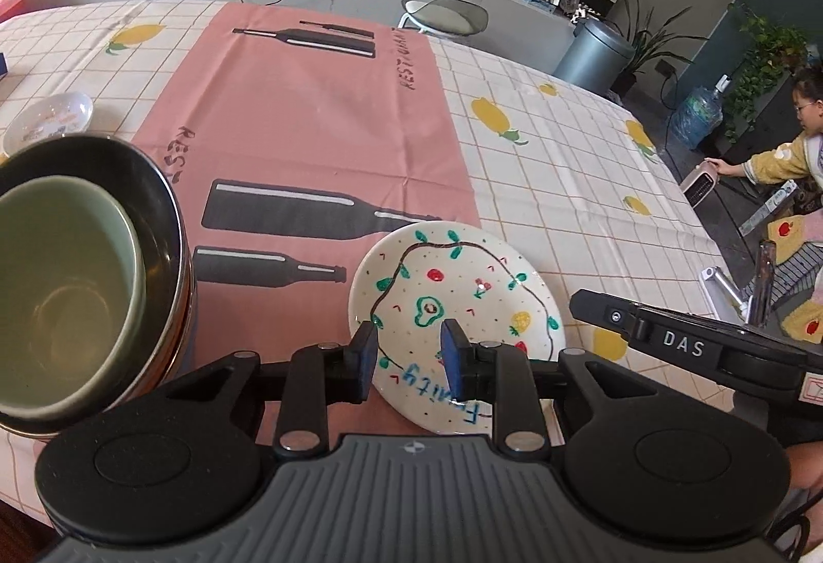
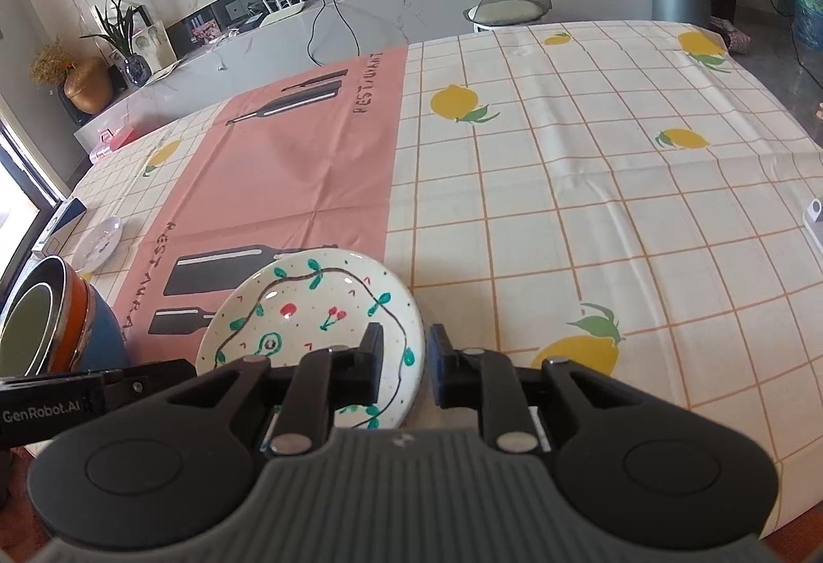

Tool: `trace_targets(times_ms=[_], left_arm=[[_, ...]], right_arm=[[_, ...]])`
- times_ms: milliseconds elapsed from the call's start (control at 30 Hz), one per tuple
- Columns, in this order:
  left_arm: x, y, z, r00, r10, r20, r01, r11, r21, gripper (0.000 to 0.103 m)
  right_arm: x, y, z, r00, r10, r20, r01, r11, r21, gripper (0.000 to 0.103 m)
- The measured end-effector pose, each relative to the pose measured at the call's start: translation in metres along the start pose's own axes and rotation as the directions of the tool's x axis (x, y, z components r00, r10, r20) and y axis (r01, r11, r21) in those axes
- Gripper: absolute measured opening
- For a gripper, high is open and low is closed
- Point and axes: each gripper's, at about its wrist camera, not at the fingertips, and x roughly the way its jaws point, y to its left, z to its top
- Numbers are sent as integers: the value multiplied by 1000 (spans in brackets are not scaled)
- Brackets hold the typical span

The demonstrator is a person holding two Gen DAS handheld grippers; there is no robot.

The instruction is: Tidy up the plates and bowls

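**Entry: fruit-painted plate, pick-up pending**

Landmark: painted plate [image 1: 458,305], white with fruit drawings and blue lettering, lying flat where the pink runner [image 1: 308,120] meets the checked lemon tablecloth [image 2: 591,203].

- Left gripper [image 1: 409,349]: poised over the plate's near-left rim, jaws parted by a moderate gap, nothing held. Whether a pad touches the glaze cannot be told.
- Right gripper [image 2: 406,357]: at the plate's right rim, which appears to sit in the gap between the fingers; jaws partly open, not yet clamped.
- Stacked bowls [image 1: 77,285]: left of the plate, a pale green bowl nested inside a dark metal-rimmed one, on more dishes below.
- Small white dish [image 1: 49,120]: well beyond the stack, further left of the plate.

Handling note, as judgement: the plate is shallow and glazed, so likely slippery. Seat the rim deep between the right fingers before closing, close squarely, lift level, and steady with the left to avoid sliding it across the cloth
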Motion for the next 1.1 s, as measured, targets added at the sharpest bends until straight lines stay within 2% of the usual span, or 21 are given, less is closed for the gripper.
trace_targets(times_ms=[267,433,600,833,1100], left_arm=[[-34,10,30,999,-54,-10,54,995,81,30],[-62,27,53,996,-54,73,46,992,118,30],[-85,50,73,990,-66,122,50,990,128,30],[-93,105,106,990,-65,123,50,992,119,30],[-81,184,129,993,-7,117,6,1000,10,32]], right_arm=[[-7,27,23,999,40,-6,-40,994,-103,18],[-7,57,38,997,74,-1,-73,978,-198,26],[-1,83,51,994,107,-21,-109,962,-250,33],[17,105,72,988,138,-67,-150,960,-237,36],[59,136,99,967,208,-145,-231,958,-171,37]])
